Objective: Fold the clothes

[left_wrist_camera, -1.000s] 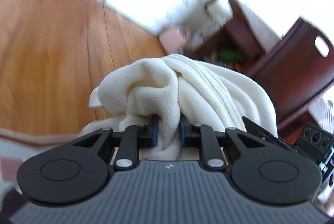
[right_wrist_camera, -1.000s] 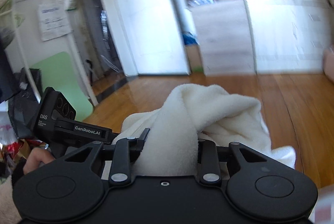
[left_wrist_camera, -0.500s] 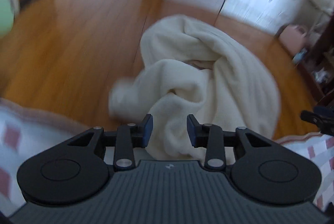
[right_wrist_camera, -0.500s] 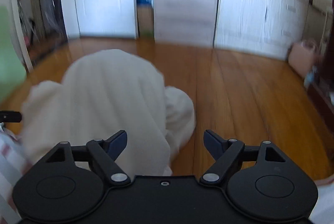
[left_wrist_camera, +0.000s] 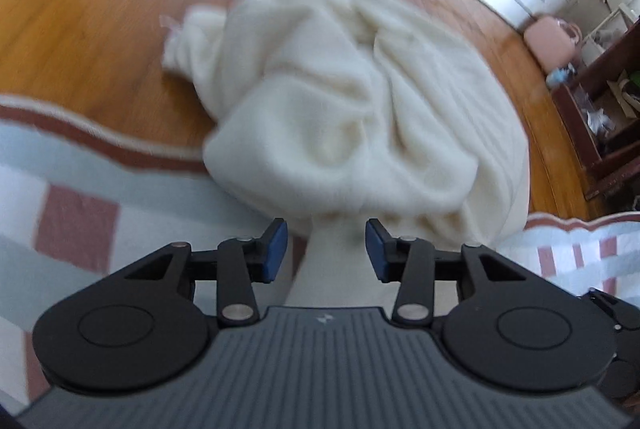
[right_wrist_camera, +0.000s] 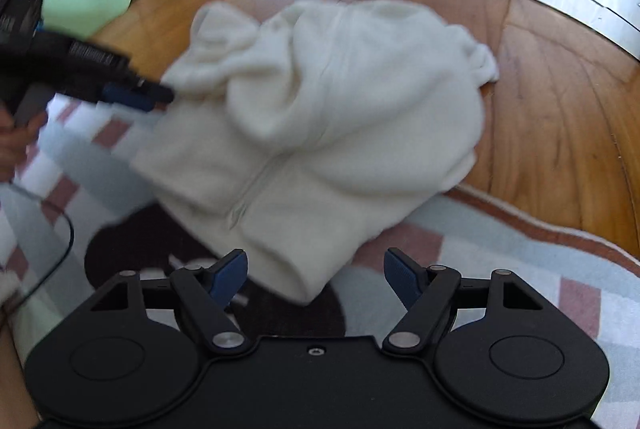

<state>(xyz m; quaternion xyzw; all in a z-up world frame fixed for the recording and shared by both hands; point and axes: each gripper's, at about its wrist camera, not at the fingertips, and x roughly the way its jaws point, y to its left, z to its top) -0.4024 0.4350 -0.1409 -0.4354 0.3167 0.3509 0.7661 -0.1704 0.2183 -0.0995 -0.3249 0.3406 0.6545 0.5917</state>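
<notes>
Cream fleece — a zip-front garment (right_wrist_camera: 320, 133) — is being seen crumpled, lying partly on the checked rug (right_wrist_camera: 500, 253) and partly on the wooden floor (right_wrist_camera: 560, 117). The left gripper (left_wrist_camera: 326, 249) is being opened; a strip of the fleece is lying between its blue pads (left_wrist_camera: 276, 249), which are not pressing it. The right gripper (right_wrist_camera: 316, 279) is being narrowed slightly yet standing wide — the hem is just ahead, ungripped.

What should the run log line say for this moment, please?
garment: cream fleece jacket crumpled, partly on rug | left gripper: opening, pads clear of the fleece between them | right gripper: open, closing slightly, empty
</notes>
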